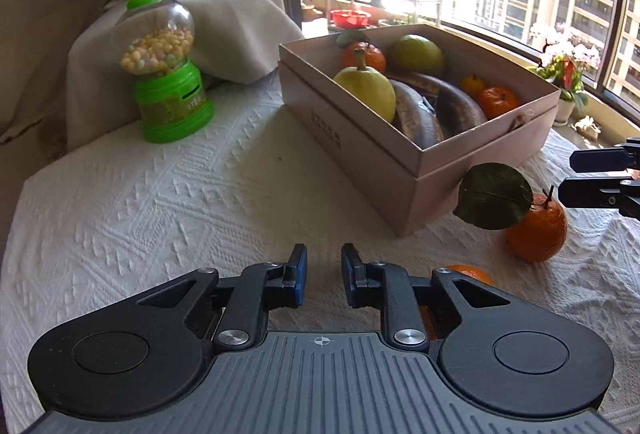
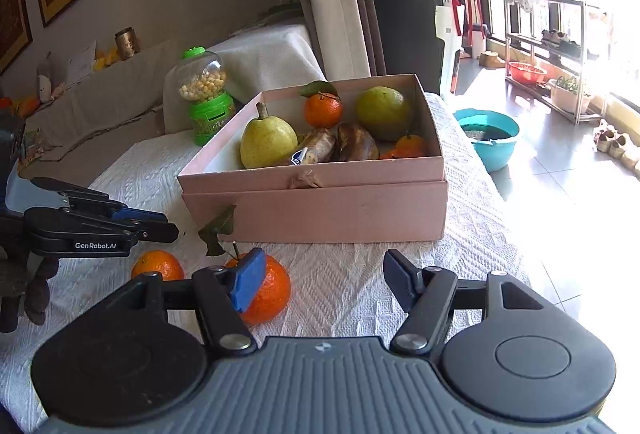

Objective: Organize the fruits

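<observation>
A pink cardboard box (image 1: 420, 173) (image 2: 320, 213) stands on the white tablecloth. It holds a yellow pear (image 1: 366, 89) (image 2: 268, 141), brown bananas (image 1: 440, 105), tangerines and a green fruit (image 2: 384, 111). A leafy orange (image 1: 538, 230) (image 2: 272, 294) lies in front of the box. A smaller orange (image 1: 470, 272) (image 2: 158, 265) lies close by, half hidden behind my left gripper's arm. My left gripper (image 1: 325, 274) (image 2: 172, 224) is shut with nothing in it, above the cloth. My right gripper (image 2: 325, 284) (image 1: 566, 173) is open beside the leafy orange, its left finger in front of the fruit.
A green candy dispenser (image 1: 168, 73) (image 2: 206, 97) stands behind the box, with a cloth-covered object (image 1: 224, 17) at the back. The table's right edge drops to a tiled floor with a teal basin (image 2: 490, 137). A flower pot (image 1: 564, 73) sits by the window. A gloved hand (image 2: 24, 294) holds the left gripper.
</observation>
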A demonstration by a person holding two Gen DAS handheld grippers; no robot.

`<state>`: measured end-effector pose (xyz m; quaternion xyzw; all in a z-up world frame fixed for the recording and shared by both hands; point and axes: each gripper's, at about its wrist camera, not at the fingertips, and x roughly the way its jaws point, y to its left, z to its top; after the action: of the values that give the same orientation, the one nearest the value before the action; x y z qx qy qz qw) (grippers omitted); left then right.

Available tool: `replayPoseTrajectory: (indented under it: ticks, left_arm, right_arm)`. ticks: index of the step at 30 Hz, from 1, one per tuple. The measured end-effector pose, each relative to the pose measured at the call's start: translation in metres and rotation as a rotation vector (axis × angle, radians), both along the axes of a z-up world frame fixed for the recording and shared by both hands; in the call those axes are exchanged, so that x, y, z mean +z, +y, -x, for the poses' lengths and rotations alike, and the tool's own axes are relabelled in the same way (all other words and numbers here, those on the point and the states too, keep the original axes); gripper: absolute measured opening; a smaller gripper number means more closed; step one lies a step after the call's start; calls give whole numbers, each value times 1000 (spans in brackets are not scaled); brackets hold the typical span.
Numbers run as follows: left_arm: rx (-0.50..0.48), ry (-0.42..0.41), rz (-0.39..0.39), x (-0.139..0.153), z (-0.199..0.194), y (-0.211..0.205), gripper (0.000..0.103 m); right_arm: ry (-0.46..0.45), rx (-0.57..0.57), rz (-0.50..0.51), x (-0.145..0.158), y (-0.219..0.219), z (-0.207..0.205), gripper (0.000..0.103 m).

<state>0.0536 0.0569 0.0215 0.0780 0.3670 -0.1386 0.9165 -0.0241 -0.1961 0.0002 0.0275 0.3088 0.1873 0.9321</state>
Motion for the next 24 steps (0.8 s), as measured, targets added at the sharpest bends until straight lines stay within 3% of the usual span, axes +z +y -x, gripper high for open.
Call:
replayPoseTrajectory:
  ticks: [2, 4, 5, 7, 9, 17, 24]
  left_arm:
    - [67, -15, 43, 2, 2, 20, 23]
    - [135, -26, 93, 3, 2, 41, 23]
    - [158, -32, 113, 3, 3, 49, 23]
    - [182, -42, 158, 3, 6, 62, 24]
    - [185, -51, 203, 4, 9, 69, 24]
    - [168, -85, 283, 5, 19, 89, 24]
    - [186, -89, 363, 5, 18, 108, 24]
  right_arm:
    - [-25, 59, 17, 13, 11, 5, 62]
    - [-42, 128, 83, 28, 35, 8, 36]
    - [-38, 157, 99, 33, 47, 7, 32]
    - [1, 198, 105, 36, 71, 2, 19]
    - [60, 218, 119, 31, 101, -8, 14]
    - [218, 94, 176, 3, 172, -53, 12]
    - [231, 16, 224, -5, 186, -65, 12]
